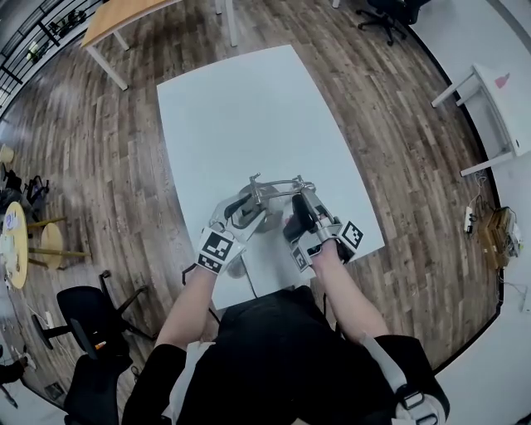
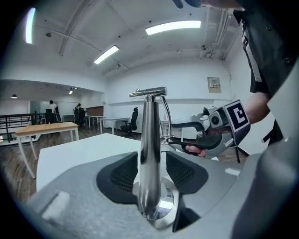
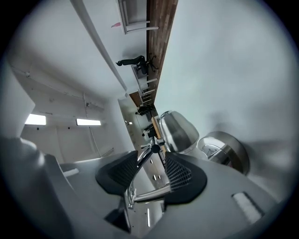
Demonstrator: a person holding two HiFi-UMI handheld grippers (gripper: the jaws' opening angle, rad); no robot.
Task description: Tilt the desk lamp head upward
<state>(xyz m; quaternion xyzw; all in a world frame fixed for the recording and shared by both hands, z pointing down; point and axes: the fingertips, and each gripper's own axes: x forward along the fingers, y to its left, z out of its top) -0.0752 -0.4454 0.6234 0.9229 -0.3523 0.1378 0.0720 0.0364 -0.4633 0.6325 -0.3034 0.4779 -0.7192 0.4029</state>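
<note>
Flooring (image 1: 398, 124) of dark wood planks is running across the open office around you, and strip lights (image 2: 173, 27) are glowing on the white ceiling. You are standing at the near edge of a white table (image 1: 241, 108). A wooden-topped table (image 1: 124, 12) is standing well apart at the far left. A white desk (image 1: 498, 91) is standing at the right, and a black office chair (image 1: 91, 319) is sitting near your left side.

The desk lamp (image 1: 276, 189) is standing on the white table close to its near edge, just in front of you, with its chrome arms rising between the two tools. You are holding the left gripper (image 2: 150, 165) around the lamp's upright chrome post (image 2: 148, 140). Its jaws are standing released, with the post between the black pads and not clamped. You are holding the right gripper (image 3: 150, 170) with its jaws likewise spread. Thin chrome rods (image 3: 148, 156) are crossing between its pads without being pinched. Beyond that gripper, the domed lamp head (image 3: 180, 131) is showing just beside the round chrome base (image 3: 226, 151).
</note>
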